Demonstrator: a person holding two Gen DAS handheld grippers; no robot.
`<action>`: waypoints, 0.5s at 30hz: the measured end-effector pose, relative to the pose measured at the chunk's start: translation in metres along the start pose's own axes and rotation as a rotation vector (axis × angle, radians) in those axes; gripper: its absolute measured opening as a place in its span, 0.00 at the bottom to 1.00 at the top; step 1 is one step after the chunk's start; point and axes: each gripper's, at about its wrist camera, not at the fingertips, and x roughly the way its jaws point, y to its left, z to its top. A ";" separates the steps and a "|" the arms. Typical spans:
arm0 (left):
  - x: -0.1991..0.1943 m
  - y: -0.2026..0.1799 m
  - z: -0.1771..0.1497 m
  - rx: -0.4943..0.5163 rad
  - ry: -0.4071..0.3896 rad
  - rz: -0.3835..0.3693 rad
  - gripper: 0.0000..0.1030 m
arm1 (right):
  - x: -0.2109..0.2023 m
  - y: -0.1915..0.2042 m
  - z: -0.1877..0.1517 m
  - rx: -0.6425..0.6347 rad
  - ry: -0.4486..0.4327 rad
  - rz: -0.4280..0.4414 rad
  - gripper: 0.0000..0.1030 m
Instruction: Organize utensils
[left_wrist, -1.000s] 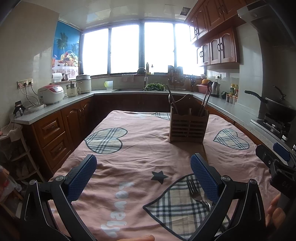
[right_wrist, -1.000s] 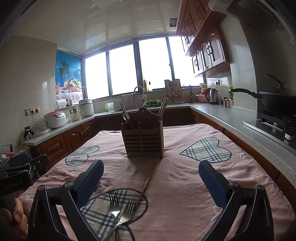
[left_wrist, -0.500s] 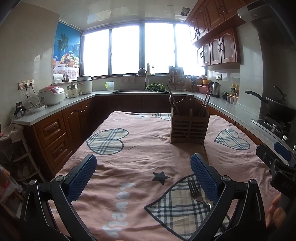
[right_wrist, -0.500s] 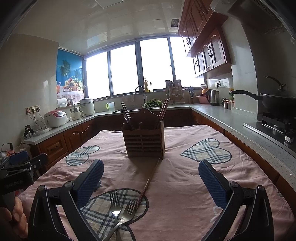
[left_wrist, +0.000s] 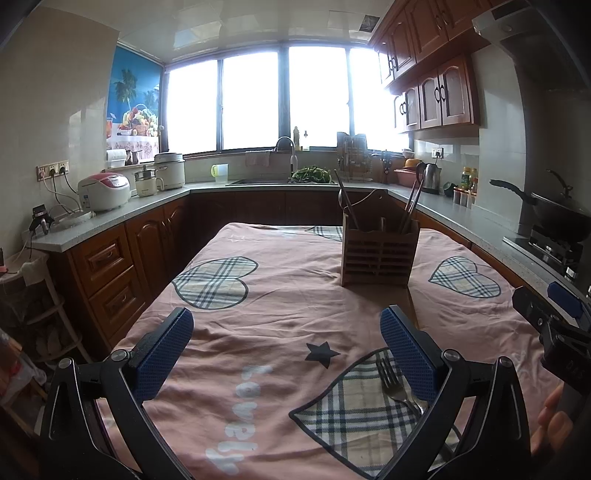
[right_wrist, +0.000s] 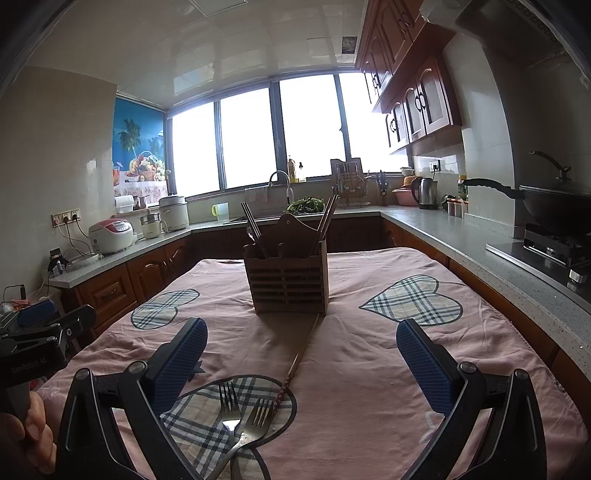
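A wooden slatted utensil holder stands upright mid-table with chopsticks sticking out of it. Two metal forks lie crossed on a plaid heart patch near the front edge; one fork shows in the left wrist view, partly behind the right finger. A long chopstick lies on the cloth between the forks and the holder. My right gripper is open above the cloth, just behind the forks. My left gripper is open too, to the left of the forks, holding nothing.
The table wears a pink cloth with plaid hearts. Counters run along three sides: a rice cooker left, a sink at the back, a wok on a stove right. A hand holds the other gripper's handle.
Both views have shifted very slightly; the holder sits a touch lower in frame. The forks, chopstick and holder have not moved, and both grippers stay open.
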 end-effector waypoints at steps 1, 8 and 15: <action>0.000 0.000 0.000 0.000 -0.001 0.000 1.00 | 0.000 0.000 0.000 0.000 -0.001 0.001 1.00; -0.001 -0.001 0.000 0.003 -0.003 -0.002 1.00 | 0.000 -0.001 0.000 -0.001 -0.001 0.001 1.00; -0.001 -0.001 0.000 0.002 -0.004 -0.002 1.00 | 0.000 -0.001 0.000 -0.001 0.000 0.000 1.00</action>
